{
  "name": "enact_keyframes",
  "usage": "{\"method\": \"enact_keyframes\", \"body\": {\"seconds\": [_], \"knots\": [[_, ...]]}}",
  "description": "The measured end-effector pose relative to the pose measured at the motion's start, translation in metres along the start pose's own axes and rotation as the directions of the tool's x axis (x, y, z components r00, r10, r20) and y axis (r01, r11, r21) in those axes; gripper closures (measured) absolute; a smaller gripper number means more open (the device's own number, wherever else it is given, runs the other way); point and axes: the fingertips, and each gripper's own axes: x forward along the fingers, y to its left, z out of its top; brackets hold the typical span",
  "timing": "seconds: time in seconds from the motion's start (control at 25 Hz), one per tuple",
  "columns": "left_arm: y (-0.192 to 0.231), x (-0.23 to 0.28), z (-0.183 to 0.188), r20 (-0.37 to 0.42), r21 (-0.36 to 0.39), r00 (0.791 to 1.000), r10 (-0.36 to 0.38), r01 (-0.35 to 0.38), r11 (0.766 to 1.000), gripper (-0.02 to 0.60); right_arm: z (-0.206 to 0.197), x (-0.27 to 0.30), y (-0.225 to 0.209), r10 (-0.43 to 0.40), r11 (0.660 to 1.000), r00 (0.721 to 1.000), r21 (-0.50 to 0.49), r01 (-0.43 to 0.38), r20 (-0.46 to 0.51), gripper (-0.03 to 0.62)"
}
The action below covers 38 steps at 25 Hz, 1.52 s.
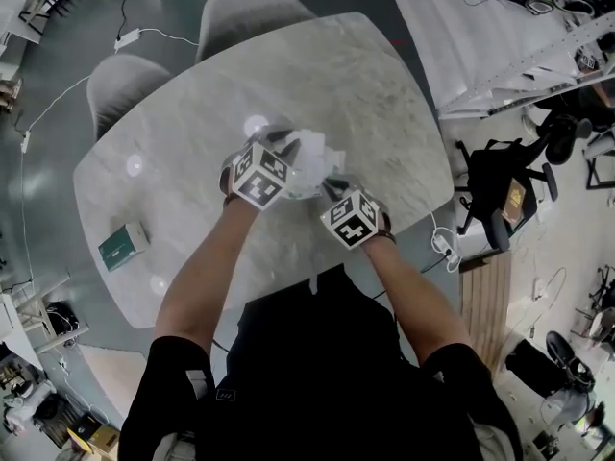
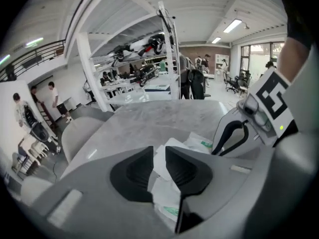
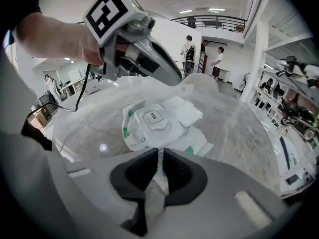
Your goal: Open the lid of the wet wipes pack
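On marble table (image 1: 192, 161), right claw (image 3: 158, 154) pinches wet wipes pack (image 3: 162, 129); left claw (image 2: 159, 152) tilts down, slightly agape.

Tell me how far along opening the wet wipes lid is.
Nearly done, it seems: the lid looks flipped back beside its frame on the wet wipes pack. The right gripper pinches the pack's near edge; the left gripper hangs over the lid, jaws apart on nothing. Remaining: letting go.
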Motion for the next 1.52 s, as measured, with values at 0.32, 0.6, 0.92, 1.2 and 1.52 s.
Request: {"method": "enact_keyframes", "body": {"seconds": [0.32,0.6,0.92,1.2,1.52], "knots": [[-0.025,-0.112,0.007,0.175,-0.281,0.972,0.158,-0.105,0.954,0.503,0.01,-0.066,0.017,0.043,0.991,0.979,0.117,-0.067,0.198,0.566],[-0.048,-0.193,0.006,0.293,-0.515,0.909,0.296,-0.111,0.85,0.529,0.032,-0.122,0.015,0.035,0.981,0.94,0.17,-0.098,0.339,0.574],[-0.042,-0.246,-0.01,0.355,-0.511,0.878,0.321,-0.105,0.853,0.545,0.075,-0.184,0.029,-0.089,0.971,0.891,0.237,-0.022,0.445,0.589],[-0.039,-0.284,-0.032,0.377,-0.458,0.89,0.255,-0.06,0.887,0.555,0.104,-0.204,0.073,-0.185,0.929,0.847,0.369,-0.014,0.498,0.591],[-0.057,-0.303,-0.022,0.456,-0.42,0.865,0.21,0.001,0.907,0.557,0.095,-0.235,0.101,-0.271,0.92,0.833,0.384,0.077,0.482,0.591]]}}
